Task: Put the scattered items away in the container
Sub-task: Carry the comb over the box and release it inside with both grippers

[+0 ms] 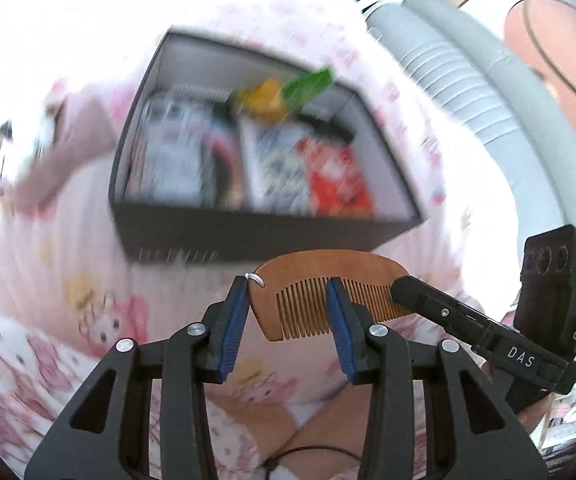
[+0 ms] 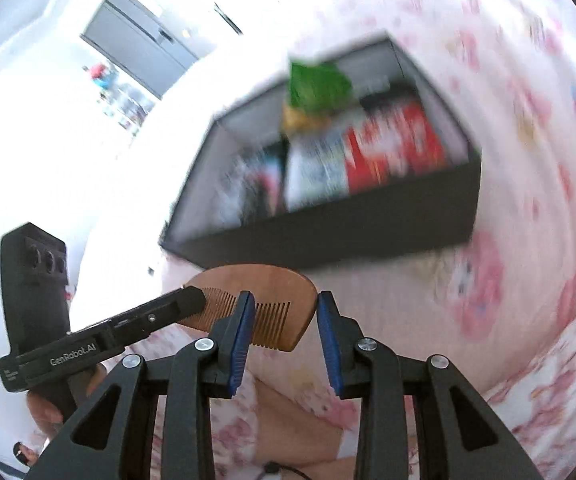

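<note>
Comb (image 1: 319,272) is off the cloth (image 1: 68,240), hanging in front of both my grippers, just short of the near wall of the box (image 1: 248,236). Wooden, teeth pointing down toward me, small metal ring (image 1: 254,278) at one end.

My left gripper (image 1: 288,282): jaws part-way apart. The ringed end of the comb sits against the tip of the left pad, and the right pad crosses in front of the teeth about mid-length. Cannot tell if the pads actually clamp it.

My right gripper (image 2: 286,295): jaws part-way apart, a bit narrower. The comb's rounded end sits between the pad tips, close to the right one, and the left pad overlaps the teeth. Clamped or only touching: cannot tell either.

Each wrist view shows one finger of the other gripper reaching in at the far end of the comb.

The box is black outside, pale inside, and stands on the pink cartoon-print cloth. It already holds stuff, all badly blurred: green packet (image 1: 307,84) sticking up at the far wall, red packet (image 1: 337,178) lying flat, something white-and-blue beside it. Grey ribbed hoses (image 1: 447,72) beyond the box on the right.
</note>
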Motion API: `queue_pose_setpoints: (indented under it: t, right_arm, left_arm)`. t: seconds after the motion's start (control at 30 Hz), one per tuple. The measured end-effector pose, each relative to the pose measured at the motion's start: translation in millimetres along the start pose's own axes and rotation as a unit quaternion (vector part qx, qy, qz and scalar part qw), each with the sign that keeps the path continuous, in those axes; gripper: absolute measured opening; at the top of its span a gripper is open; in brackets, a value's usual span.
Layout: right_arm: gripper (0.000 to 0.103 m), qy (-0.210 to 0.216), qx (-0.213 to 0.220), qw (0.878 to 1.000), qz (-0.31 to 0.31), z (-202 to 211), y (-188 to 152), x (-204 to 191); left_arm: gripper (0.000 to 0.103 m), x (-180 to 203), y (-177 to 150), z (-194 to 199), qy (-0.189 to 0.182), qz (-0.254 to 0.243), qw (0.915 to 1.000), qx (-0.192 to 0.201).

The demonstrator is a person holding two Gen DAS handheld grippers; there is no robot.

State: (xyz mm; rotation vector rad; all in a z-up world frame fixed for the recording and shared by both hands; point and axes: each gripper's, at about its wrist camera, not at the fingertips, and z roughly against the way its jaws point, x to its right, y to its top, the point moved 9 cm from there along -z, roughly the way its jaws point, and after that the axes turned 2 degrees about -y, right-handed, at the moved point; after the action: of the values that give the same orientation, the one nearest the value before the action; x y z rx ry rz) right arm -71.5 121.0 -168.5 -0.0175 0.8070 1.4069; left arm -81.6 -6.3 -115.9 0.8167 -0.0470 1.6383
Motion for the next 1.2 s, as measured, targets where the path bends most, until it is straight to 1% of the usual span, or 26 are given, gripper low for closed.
queue_pose_setpoints:
  t: [0.03, 0.1, 0.13, 0.2, 0.27, 0.3, 0.33, 0.4, 0.43, 0.57, 0.67, 0.7, 0.77, 0.8, 0.83, 0.9, 0.97, 1.0, 1.07, 1.1, 1.13, 1.2]
  right_arm:
    - [0.028, 0.001, 0.013, 1.0, 0.007, -2, 11, -10]
    - [0.028, -0.002, 0.036, 0.999, 0.027, 0, 36, -22]
    - [0.028, -0.004, 0.043, 0.999, 0.032, 10, 51, -19]
    - [0.028, -0.013, 0.057, 0.998, 0.04, 7, 77, -18]
    - [0.028, -0.031, 0.055, 0.997, 0.044, -5, 95, -10]
    - [0.028, -0.039, 0.043, 0.997, 0.041, -10, 102, 0]
    - [0.028, -0.038, 0.032, 0.998, 0.032, -18, 106, 7]
    - [0.028, -0.04, 0.01, 0.999, 0.018, -44, 108, 19]
    - [0.028, -0.041, 0.003, 0.999, 0.013, -52, 109, 23]
    - [0.028, -0.055, -0.018, 0.998, 0.019, -79, 112, 31]
    - [0.029, -0.057, -0.057, 0.997, 0.013, -90, 98, 35]
    - [0.03, -0.054, -0.078, 0.995, 0.01, -91, 91, 38]
    - [0.03, -0.063, -0.092, 0.994, 0.025, -90, 85, 37]
    - [0.03, -0.071, -0.09, 0.993, 0.034, -87, 85, 36]
    - [0.03, -0.074, -0.087, 0.993, 0.037, -84, 87, 34]
    - [0.03, -0.066, -0.073, 0.995, 0.034, -79, 95, 32]
    - [0.03, -0.082, -0.059, 0.994, 0.04, -78, 103, 34]
    - [0.03, -0.091, -0.056, 0.993, 0.045, -81, 106, 34]
    - [0.03, -0.083, -0.071, 0.993, 0.053, -96, 104, 31]
    - [0.03, -0.085, -0.083, 0.991, 0.053, -103, 101, 31]
    - [0.03, -0.089, -0.096, 0.99, 0.054, -109, 96, 31]
    - [0.03, -0.095, -0.118, 0.987, 0.054, -120, 86, 34]
  left_arm:
    - [0.039, 11, 12, -3, -0.006, -0.008, 0.9999, 0.01]
    - [0.039, 15, 39, 3, -0.009, -0.02, 0.9995, 0.023]
    - [0.039, 23, 51, -7, -0.007, -0.027, 0.9992, 0.029]
    - [0.039, 24, 77, -19, -0.004, -0.031, 0.999, 0.031]
    - [0.039, 19, 91, -37, -0.003, -0.029, 0.9994, 0.019]
    - [0.039, 19, 92, -56, 0.002, -0.025, 0.9996, 0.012]
    - [0.039, 19, 94, -77, 0.009, -0.022, 0.9997, 0.004]
    - [0.039, 5, 98, -97, 0.017, -0.013, 0.9996, -0.019]
    - [0.039, 5, 97, -112, 0.02, -0.01, 0.9995, -0.023]
    - [0.039, -9, 95, -132, 0.042, -0.007, 0.9979, -0.049]
    - [0.039, -13, 80, -134, 0.062, -0.024, 0.9945, -0.081]
    - [0.039, -12, 74, -137, 0.064, -0.028, 0.9929, -0.096]
    - [0.04, -14, 66, -137, 0.06, -0.025, 0.9906, -0.12]
    - [0.042, -14, 66, -135, 0.062, -0.027, 0.99, -0.124]
    - [0.042, -13, 68, -131, 0.061, -0.031, 0.9905, -0.119]
    - [0.043, -13, 75, -125, 0.064, -0.035, 0.9918, -0.105]
    - [0.043, -14, 87, -123, 0.067, -0.031, 0.994, -0.081]
    - [0.042, -14, 93, -125, 0.062, -0.028, 0.995, -0.073]
    - [0.04, -16, 100, -141, 0.056, -0.02, 0.9954, -0.076]
    - [0.033, -18, 100, -149, 0.058, -0.017, 0.9948, -0.082]
    - [0.032, -20, 99, -155, 0.06, -0.015, 0.994, -0.091]
    - [0.031, -22, 88, -164, 0.063, -0.011, 0.9918, -0.111]
